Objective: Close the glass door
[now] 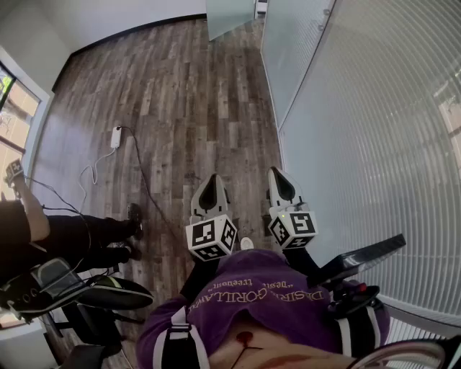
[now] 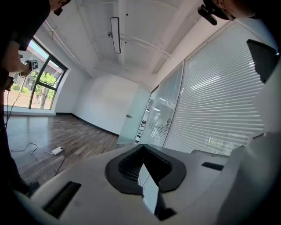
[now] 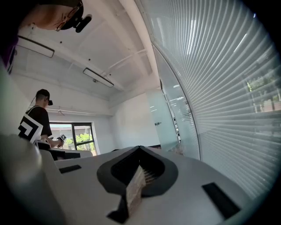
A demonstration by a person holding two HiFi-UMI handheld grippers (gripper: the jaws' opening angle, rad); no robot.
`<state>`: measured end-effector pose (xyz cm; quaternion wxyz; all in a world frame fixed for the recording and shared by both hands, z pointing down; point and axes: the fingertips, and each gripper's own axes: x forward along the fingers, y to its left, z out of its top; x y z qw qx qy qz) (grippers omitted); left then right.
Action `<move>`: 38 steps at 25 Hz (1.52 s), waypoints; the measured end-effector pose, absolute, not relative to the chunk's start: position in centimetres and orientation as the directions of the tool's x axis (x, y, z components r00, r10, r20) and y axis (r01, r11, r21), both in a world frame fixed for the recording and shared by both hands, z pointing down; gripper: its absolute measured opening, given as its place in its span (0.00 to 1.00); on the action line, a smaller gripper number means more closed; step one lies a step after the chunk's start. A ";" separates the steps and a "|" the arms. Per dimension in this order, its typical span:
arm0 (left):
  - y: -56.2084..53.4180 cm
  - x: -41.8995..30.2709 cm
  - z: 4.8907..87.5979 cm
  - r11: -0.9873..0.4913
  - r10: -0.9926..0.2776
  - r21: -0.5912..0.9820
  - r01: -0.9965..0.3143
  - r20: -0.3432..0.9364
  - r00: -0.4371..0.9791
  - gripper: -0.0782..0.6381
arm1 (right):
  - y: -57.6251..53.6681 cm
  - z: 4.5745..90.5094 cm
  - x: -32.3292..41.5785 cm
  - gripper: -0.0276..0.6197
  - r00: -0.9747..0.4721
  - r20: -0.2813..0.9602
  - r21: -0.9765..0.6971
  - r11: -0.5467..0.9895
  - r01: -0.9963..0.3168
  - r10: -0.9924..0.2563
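We're looking down on a wide plank floor (image 1: 180, 108), and along its right edge runs a tall striped glass wall (image 1: 360, 144). At the floor's far edge the door (image 1: 230, 18), a frosted pane, stands angled out from that wall, open, well ahead of both grippers. In the two gripper views it shows far off past the jaws, with a small handle on it. By the floor's left edge a seated person (image 1: 43, 238) is stretched out, shoes resting on the planks. Close to our chest, near the wall, the left gripper (image 1: 212, 180) and right gripper (image 1: 279, 176) sit side by side, apart from each other, both aimed toward the door. Left jaws are clenched together with nothing between them, and the right jaws are the same, pads pressed tight and empty. Toward the floor's left edge lies a white charger (image 1: 117, 135), its cable (image 1: 140, 173) trailing across the planks.
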<state>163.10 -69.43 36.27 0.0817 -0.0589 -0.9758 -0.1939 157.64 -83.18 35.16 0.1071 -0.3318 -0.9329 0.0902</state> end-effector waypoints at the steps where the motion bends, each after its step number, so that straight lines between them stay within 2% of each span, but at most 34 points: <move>1: -69.6 162.9 36.3 0.919 0.084 0.367 0.146 0.181 -0.980 0.11 | -83.3 35.2 157.5 0.04 -0.756 0.140 -0.240 0.763 0.601 0.639; 14: -69.7 161.2 36.7 0.918 0.084 0.369 0.148 0.184 -0.979 0.11 | -83.2 35.5 155.8 0.04 -0.754 0.129 -0.256 0.756 0.602 0.644; 30: -70.5 160.0 39.4 0.913 0.152 0.332 0.236 0.258 -0.954 0.11 | -83.5 37.6 153.3 0.04 -0.718 0.180 -0.220 0.739 0.636 0.672; 38: -64.9 153.8 39.3 0.919 0.166 0.317 0.235 0.231 -0.959 0.11 | -77.5 38.1 147.6 0.04 -0.699 0.170 -0.226 0.718 0.658 0.694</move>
